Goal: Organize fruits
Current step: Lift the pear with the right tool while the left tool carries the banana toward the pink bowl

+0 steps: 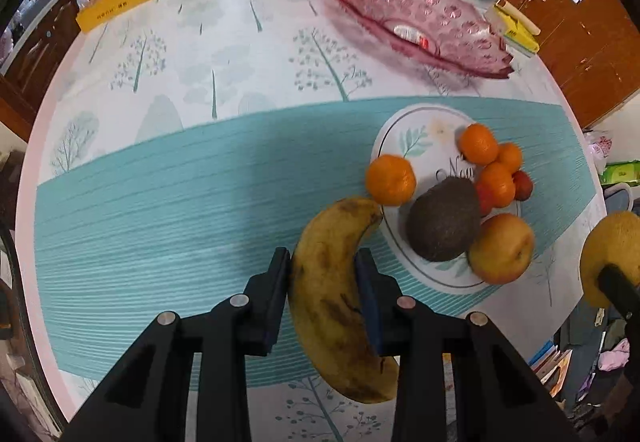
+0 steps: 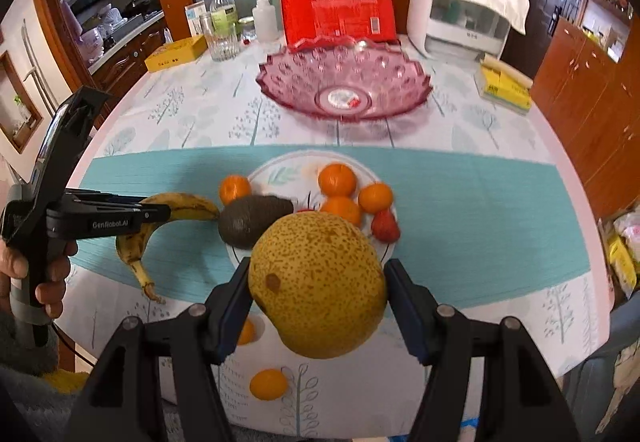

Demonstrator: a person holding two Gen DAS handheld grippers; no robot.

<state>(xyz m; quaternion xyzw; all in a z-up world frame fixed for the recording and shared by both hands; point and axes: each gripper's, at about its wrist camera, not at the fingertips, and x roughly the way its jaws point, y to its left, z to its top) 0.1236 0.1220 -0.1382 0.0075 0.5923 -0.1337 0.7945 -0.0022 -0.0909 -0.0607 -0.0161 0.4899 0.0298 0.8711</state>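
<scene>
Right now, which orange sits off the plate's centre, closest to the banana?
The lone orange on the plate's left rim, right at the banana's tip. The other three oranges cluster on the far side, beyond the avocado.

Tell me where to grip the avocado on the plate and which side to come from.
Grip the avocado across its wide lower body, coming from above. It lies on its side on the plate, with the apple and tangerines crowding its right, so a sideways approach looks blocked.

Clamped on a speckled yellow pear [image 2: 320, 282] by the right gripper [image 2: 318, 302] — just beyond, a plate [image 2: 280, 172] of oranges and avocado [image 2: 252, 220]; far ahead, pink glass bowl [image 2: 344, 86]; left, banana [image 2: 176, 214] pinched by left gripper [image 2: 156, 212].
</scene>
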